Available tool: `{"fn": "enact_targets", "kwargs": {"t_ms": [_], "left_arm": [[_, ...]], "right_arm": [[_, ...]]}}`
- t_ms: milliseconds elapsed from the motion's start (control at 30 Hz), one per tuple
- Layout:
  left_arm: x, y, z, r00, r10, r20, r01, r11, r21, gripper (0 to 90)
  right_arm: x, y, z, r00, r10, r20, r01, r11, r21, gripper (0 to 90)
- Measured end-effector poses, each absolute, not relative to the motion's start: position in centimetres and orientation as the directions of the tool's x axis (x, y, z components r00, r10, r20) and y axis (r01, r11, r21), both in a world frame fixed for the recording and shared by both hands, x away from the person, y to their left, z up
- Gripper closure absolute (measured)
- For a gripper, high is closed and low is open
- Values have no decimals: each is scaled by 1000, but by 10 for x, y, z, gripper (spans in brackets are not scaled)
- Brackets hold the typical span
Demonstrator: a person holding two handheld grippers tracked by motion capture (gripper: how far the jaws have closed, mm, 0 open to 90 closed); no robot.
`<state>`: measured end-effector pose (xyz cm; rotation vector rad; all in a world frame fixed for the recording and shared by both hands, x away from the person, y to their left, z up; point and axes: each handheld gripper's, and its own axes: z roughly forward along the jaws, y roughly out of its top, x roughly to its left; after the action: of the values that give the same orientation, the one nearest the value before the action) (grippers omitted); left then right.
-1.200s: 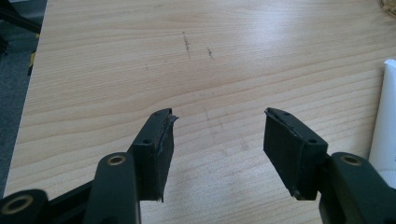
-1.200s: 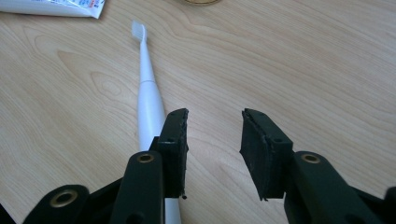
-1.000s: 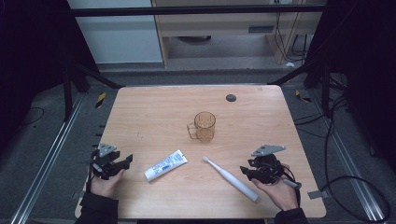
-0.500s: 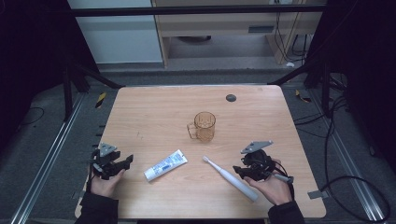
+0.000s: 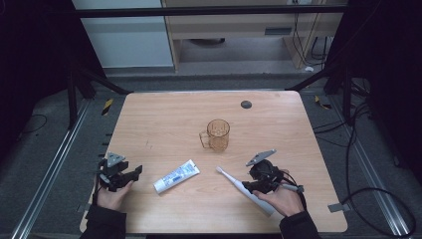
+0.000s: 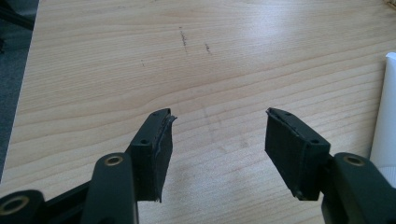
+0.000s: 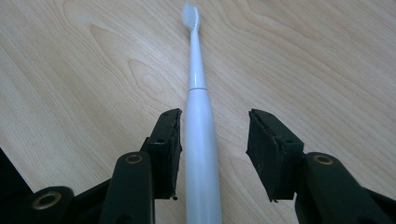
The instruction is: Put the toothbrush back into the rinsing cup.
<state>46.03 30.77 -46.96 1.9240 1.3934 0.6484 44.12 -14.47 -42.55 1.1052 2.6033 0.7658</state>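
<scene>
A white electric toothbrush (image 5: 244,189) lies flat on the wooden table (image 5: 164,124), brush head pointing up-left. My right gripper (image 5: 253,185) is open and straddles its handle; in the right gripper view the toothbrush (image 7: 200,140) runs between the two jaws, close to the left one, my right gripper (image 7: 212,140) not closed on it. A white toothpaste tube (image 5: 176,176) lies left of the toothbrush. An amber see-through mug (image 5: 217,135) stands upright behind them. My left gripper (image 5: 132,174) rests open near the table's left front edge, its jaws over bare wood in the left gripper view (image 6: 217,130).
A small dark round disc (image 5: 246,104) sits near the table's far edge. The toothpaste tube's white edge (image 6: 385,112) shows at the right of the left gripper view. Metal rails and cables run along the floor on both sides of the table.
My right gripper has moved left along the table front, from beside the toothbrush to over its handle, jaws now straddling it. The left gripper has stayed put.
</scene>
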Motion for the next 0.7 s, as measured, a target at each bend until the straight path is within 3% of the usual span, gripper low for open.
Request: {"fn": "enact_targets", "kwargs": {"t_ms": [700], "left_arm": [[461,305,-471,313,949,20,625,-222,748,406]], "right_arm": [[455,-119,-451,-731,682,17,631,666,398,552]]}}
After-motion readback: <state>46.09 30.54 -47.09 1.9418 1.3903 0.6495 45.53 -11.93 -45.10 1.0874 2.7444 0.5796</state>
